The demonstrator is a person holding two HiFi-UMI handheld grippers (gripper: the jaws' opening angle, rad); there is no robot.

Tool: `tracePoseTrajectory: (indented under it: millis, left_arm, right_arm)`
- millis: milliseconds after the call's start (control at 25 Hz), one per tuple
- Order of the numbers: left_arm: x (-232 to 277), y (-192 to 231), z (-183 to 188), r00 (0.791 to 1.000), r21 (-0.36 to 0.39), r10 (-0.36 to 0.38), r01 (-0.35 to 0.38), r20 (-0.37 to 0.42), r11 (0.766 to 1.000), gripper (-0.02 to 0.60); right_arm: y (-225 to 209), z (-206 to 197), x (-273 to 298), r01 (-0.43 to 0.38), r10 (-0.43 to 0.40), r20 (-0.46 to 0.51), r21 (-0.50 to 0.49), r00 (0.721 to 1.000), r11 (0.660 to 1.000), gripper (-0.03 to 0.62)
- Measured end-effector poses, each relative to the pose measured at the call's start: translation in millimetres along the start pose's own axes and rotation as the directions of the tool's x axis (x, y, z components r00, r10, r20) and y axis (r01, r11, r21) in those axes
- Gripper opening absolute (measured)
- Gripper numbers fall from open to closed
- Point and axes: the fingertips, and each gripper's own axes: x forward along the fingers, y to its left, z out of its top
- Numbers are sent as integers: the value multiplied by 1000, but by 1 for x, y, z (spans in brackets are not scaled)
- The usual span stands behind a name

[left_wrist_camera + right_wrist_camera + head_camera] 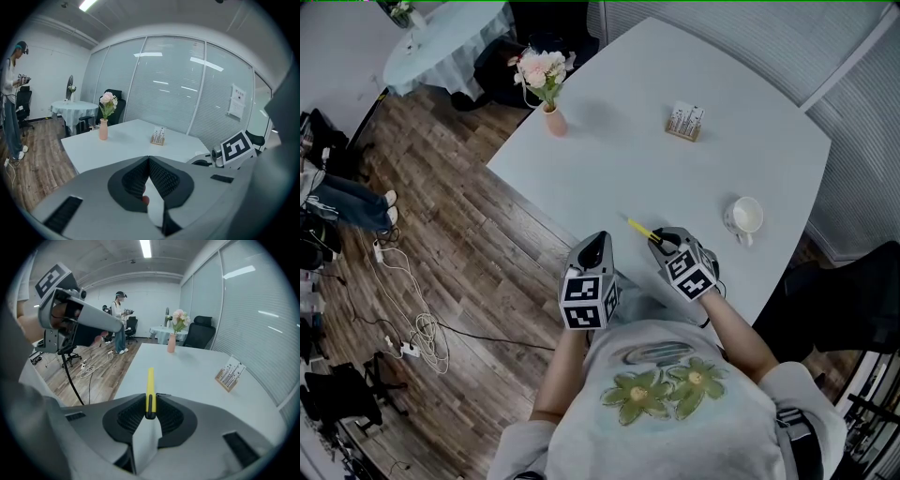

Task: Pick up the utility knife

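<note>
Firmly pinched between the fingers of the right gripper (664,246) is the yellow utility knife (150,380). The pads press on its black rear end, and the slim yellow body sticks straight out ahead. In the head view the knife (640,230) points toward 10 o'clock from that gripper, over the near part of the white table (675,178), and it appears to be clear of the surface. The left gripper (598,246) hangs just beside the right one, at its 9 o'clock, by the table's near edge. Its fingers (140,176) are closed together with nothing between them.

A white mug (744,217) stands on the table at about 2 o'clock from the right gripper, well apart from it. A small wooden card holder (685,122) sits toward the far side at 12 o'clock. A pink vase of flowers (551,112) stands near the table's 11 o'clock corner. Beyond that corner is a round table with a pale cloth (441,42). Cables (412,319) lie on the wooden floor (469,216) at 9 o'clock. In the right gripper view a person (119,319) stands far off across the room.
</note>
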Motion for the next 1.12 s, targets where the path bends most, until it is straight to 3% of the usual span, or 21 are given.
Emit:
tracePoseTrajectory:
  millis: [1120]
  left_arm:
    - [-11,-19,13,999,35,-10,8,39,999,2]
  right_arm:
    - [-2,43,-37,33,-34,141,11,989,999,71]
